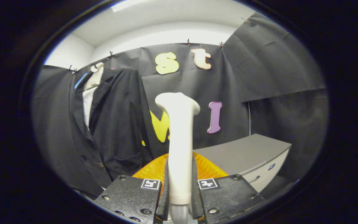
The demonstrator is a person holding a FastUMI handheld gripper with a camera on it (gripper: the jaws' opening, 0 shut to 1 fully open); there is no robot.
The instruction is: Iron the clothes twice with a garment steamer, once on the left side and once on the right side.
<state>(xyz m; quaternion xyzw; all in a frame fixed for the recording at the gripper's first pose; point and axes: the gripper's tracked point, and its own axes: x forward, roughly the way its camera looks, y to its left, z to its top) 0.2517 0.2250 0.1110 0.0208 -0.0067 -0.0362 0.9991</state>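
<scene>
Steamer handle (pixel 179 146) stands upright between the jaws of the gripper (pixel 179 199), both fingers pressed against it. Dark jacket (pixel 110 130) hangs on the wall beyond, to the left of the steamer head.

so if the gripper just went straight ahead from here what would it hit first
Probably the black cloth wall, though depth is hard to judge. The gripper is shut on the steamer, whose head points at the wall just right of the hanging jacket. The jacket sits left of that line, the cabinet right.
</scene>
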